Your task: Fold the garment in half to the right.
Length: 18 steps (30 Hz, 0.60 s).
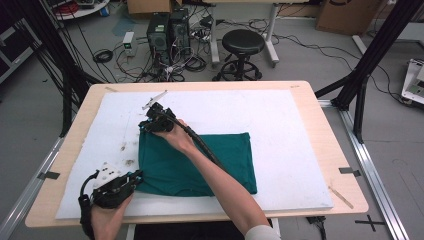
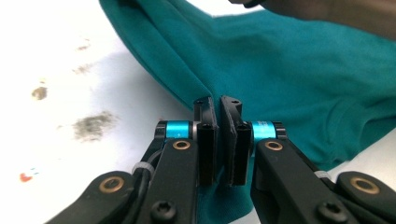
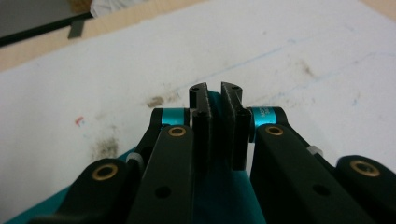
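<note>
Both tools pinched shut on the teal cloth (image 1: pixel 200 160), left tool (image 2: pixel 218 105) near corner, right tool (image 3: pixel 215 91) far corner — uneven pulling could slip it free.

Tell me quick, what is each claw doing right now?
Left gripper: closed, pinching the near left corner of the green cloth.
Right gripper: closed, pinching the cloth's far left corner.

Nothing legible here — the small print on the right gripper's blue collar (image 3: pixel 267 115) is too blurred to read.
</note>
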Each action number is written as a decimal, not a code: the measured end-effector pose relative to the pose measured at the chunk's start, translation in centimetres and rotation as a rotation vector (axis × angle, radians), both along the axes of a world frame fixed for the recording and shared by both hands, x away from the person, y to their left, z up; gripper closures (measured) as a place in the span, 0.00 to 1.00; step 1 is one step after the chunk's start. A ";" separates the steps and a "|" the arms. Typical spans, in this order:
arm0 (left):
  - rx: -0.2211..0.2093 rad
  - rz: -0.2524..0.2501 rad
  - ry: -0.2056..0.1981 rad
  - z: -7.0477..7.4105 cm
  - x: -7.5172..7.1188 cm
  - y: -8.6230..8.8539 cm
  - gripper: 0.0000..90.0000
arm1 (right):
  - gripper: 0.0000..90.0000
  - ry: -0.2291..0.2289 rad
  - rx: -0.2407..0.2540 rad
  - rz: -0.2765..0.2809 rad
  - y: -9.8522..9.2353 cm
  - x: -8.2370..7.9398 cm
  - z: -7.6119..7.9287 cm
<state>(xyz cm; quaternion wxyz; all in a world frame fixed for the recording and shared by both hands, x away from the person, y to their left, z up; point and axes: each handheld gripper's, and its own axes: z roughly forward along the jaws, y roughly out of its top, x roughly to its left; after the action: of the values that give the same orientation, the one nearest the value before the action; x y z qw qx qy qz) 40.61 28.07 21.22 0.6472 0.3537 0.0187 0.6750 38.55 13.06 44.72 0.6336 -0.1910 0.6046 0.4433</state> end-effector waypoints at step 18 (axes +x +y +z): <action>0.145 -0.044 -0.008 0.3 -0.3 -3.2 0.94 | 0.94 0.000 -0.012 0.002 -3.3 -0.9 -0.8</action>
<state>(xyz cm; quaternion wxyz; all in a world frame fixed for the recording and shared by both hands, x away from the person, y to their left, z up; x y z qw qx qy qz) 40.34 24.83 21.53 0.6349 0.3973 -0.0405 0.6614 37.64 9.81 43.88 0.6321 -0.1955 0.6071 0.4401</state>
